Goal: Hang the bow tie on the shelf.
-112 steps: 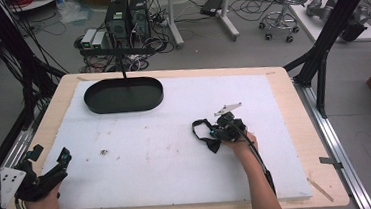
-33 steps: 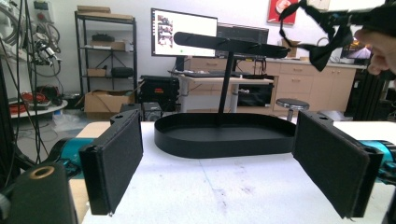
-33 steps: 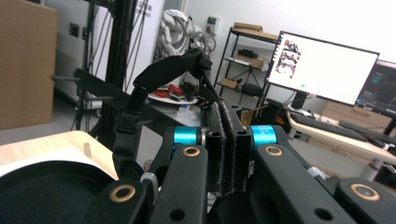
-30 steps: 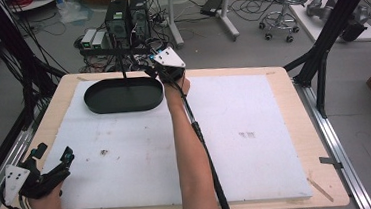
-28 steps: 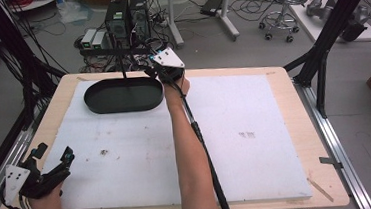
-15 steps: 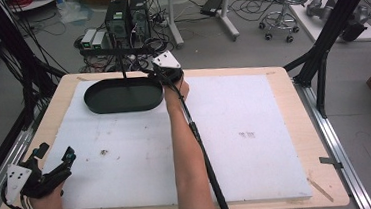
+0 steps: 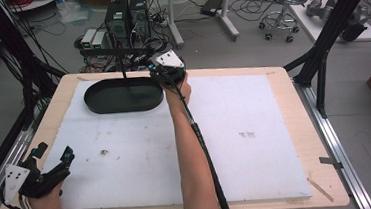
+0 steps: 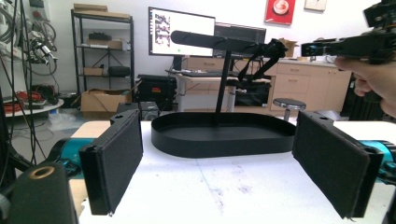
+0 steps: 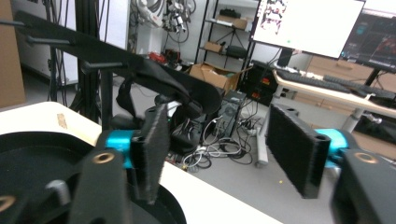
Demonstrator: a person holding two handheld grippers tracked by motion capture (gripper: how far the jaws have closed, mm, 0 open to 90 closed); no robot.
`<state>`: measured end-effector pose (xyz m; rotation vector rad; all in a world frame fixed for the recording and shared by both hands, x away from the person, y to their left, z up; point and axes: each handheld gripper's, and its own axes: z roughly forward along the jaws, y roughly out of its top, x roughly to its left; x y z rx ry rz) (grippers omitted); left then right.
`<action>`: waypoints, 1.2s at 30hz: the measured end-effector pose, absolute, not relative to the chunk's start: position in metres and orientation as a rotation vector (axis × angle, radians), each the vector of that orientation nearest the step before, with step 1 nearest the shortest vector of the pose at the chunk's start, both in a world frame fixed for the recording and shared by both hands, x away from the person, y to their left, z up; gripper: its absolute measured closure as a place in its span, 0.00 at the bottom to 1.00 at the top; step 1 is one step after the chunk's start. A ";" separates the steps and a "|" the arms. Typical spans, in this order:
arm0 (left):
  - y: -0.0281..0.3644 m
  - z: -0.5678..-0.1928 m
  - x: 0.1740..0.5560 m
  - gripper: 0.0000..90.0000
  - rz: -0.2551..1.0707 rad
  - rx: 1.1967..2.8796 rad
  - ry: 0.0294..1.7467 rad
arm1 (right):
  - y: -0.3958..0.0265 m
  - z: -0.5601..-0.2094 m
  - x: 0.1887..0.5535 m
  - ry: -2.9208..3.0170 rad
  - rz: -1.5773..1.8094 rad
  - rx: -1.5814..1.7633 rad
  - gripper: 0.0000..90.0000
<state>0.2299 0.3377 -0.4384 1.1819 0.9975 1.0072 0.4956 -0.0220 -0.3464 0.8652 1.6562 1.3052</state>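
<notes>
My right gripper [image 7: 157, 72] hangs beside the black oval tray [image 7: 98, 104] — jaws spread, empty. My left gripper [image 7: 52, 162] waits, spread too — nothing visibly left to move.

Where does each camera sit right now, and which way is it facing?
High view: above the near side, looking down on the table; both forearms, left claw, right claw.
Left gripper view: low at the near-left corner, facing the black tray; open jaws.
Right gripper view: over the tray's rim, facing the lab; open jaws.
Shared: the tray.
</notes>
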 end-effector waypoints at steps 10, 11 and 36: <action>0.334 -0.432 0.227 0.18 0.986 1.183 0.982 | -0.052 -0.307 0.458 1.706 1.280 0.834 0.22; 0.334 -0.432 0.227 0.18 0.986 1.183 0.982 | -0.057 -0.303 0.450 1.680 1.278 0.814 0.22; 0.329 -0.419 0.220 0.18 0.997 1.195 0.959 | -0.203 -0.297 0.304 1.529 1.260 0.876 0.18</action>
